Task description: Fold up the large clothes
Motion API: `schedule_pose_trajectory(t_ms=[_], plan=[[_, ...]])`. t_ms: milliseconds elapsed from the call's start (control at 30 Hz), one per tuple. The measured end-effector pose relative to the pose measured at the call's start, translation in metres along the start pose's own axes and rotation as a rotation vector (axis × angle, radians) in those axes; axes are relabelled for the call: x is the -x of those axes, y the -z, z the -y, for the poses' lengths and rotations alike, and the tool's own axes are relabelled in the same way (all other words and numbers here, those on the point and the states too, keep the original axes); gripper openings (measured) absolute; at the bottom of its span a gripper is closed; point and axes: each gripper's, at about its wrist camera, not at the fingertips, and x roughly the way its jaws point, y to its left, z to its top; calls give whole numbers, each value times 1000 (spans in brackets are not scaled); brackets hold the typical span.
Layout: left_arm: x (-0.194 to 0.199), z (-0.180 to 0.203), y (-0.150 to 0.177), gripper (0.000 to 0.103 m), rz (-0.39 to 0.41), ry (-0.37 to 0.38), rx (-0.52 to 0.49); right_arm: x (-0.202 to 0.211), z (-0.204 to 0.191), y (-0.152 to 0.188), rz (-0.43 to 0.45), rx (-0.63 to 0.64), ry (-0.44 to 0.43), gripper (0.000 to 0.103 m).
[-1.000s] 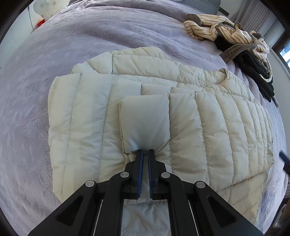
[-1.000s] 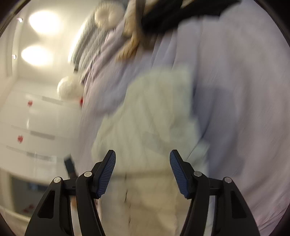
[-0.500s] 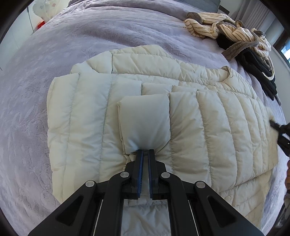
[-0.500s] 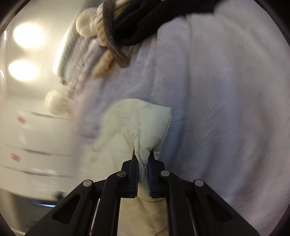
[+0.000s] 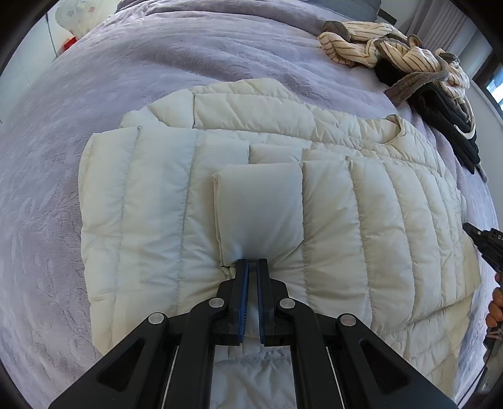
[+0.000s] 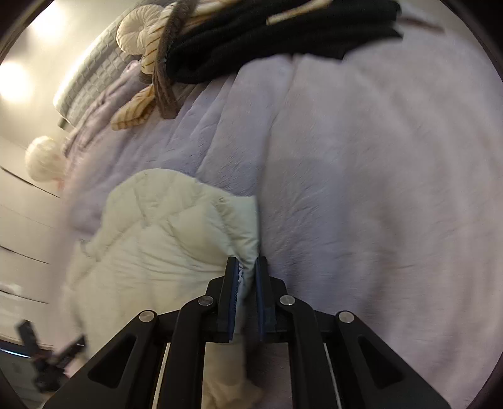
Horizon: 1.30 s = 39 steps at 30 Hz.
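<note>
A cream quilted puffer jacket (image 5: 361,201) lies spread on the lilac bedspread (image 5: 157,63), with one sleeve (image 5: 261,207) folded across its front. My left gripper (image 5: 252,264) is shut on the cuff end of that sleeve. In the right wrist view my right gripper (image 6: 245,264) is shut on an edge of the jacket (image 6: 163,239) and holds it lifted above the bedspread (image 6: 377,188). The right gripper's tips also show at the right edge of the left wrist view (image 5: 481,239).
A pile of striped beige clothes (image 5: 393,44) and black clothes (image 5: 449,116) lies at the far right of the bed, also seen in the right wrist view (image 6: 267,37). A round cream cushion (image 6: 138,28) and grey headboard (image 6: 91,75) stand beyond.
My right gripper was open a second ago, then closed on the jacket's edge and has since lifted it. My left gripper stayed shut on the sleeve, hardly moving.
</note>
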Motion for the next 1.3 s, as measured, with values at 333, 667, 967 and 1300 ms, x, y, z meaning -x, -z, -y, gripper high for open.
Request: schedule_pose_trajectory(t_ms=[333,667,967,1300], plan=[[32,-5,-3,6,57,43,43,46,13,28,17,-15,55,10],[79,-8,21,6,49,10,22,65,-5,64,-81,-35,-9,14],[113,-2,70,21,-22,-33,-9,103,-37,97,-123,15,-43,14],[156,0,116,96,-43,-41,-10,136,-64,137,-176,66,-23,14]])
